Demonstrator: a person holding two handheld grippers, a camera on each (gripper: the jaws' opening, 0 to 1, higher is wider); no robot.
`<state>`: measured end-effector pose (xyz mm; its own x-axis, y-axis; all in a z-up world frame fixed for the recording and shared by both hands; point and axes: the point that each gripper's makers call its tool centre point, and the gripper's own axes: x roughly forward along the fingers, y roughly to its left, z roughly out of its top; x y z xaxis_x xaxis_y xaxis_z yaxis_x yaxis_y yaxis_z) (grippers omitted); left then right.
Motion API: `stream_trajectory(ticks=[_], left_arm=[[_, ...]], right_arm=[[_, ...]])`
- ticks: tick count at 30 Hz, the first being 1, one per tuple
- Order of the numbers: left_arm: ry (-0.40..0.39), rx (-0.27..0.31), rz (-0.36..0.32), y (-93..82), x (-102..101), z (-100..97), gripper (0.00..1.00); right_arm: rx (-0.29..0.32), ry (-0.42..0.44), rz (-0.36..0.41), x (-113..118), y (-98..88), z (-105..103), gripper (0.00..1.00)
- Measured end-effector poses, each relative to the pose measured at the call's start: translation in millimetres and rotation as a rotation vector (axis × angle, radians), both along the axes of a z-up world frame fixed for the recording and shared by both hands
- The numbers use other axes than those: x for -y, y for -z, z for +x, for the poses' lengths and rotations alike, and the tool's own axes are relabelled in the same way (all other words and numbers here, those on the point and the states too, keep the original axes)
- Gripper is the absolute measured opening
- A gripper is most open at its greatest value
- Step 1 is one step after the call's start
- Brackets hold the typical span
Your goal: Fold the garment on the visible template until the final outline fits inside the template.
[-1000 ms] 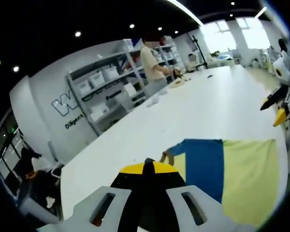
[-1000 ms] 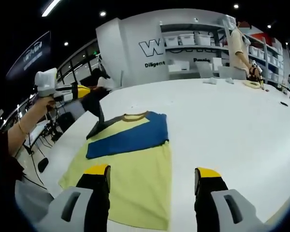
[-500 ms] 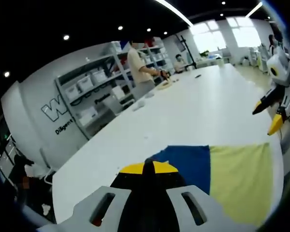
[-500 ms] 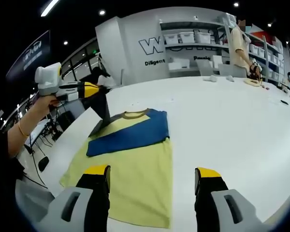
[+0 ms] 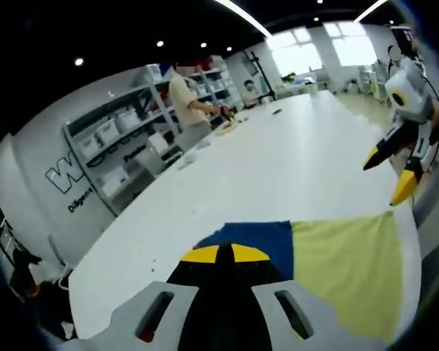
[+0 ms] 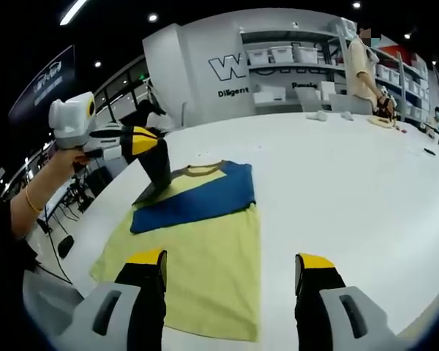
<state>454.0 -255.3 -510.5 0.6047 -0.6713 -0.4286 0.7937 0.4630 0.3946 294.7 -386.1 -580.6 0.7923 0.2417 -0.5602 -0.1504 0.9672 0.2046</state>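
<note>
A yellow T-shirt [image 6: 205,248] with a blue chest band [image 6: 197,201] lies flat on the white table [image 6: 351,190]. My left gripper [image 6: 143,137] is shut on a dark flap of the shirt [image 6: 157,172] at its left shoulder and holds it lifted off the table. In the left gripper view the shut jaws [image 5: 219,254] hide the held cloth, with the blue band [image 5: 256,240] and the yellow body [image 5: 344,267] beyond. My right gripper [image 6: 232,259] hovers open over the hem with nothing between its fingers. It appears across the shirt [image 5: 388,175] in the left gripper view.
A person [image 6: 366,66] stands at the far end of the table beside small items [image 6: 384,126]. Shelves with white bins [image 6: 285,58] line the back wall. A hand [image 6: 58,164] holds the left gripper past the table's left edge.
The left gripper has carried the lifted dark flap inward, toward the shirt's collar. The right gripper has stayed open over the hem.
</note>
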Motion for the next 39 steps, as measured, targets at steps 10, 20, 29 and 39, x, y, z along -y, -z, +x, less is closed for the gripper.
stream_trajectory(ticks=[10, 20, 29, 39], left_arm=[[0.046, -0.022, 0.028, 19.2, 26.3, -12.2, 0.02], [0.075, -0.057, 0.11, 57.0, 37.5, -16.8, 0.03], [0.064, -0.109, 0.051, 64.7, 42.8, -17.0, 0.1], [0.066, -0.122, 0.004, 53.6, 42.5, -16.3, 0.41]], right_arm=[[-0.009, 0.0, 0.003, 0.5, 4.7, -1.3, 0.69], [-0.021, 0.007, 0.011, 2.8, 10.1, -3.8, 0.69], [-0.031, 0.01, 0.018, 2.8, 15.4, -4.1, 0.69], [-0.012, -0.018, 0.014, -3.3, 11.4, 3.2, 0.68]])
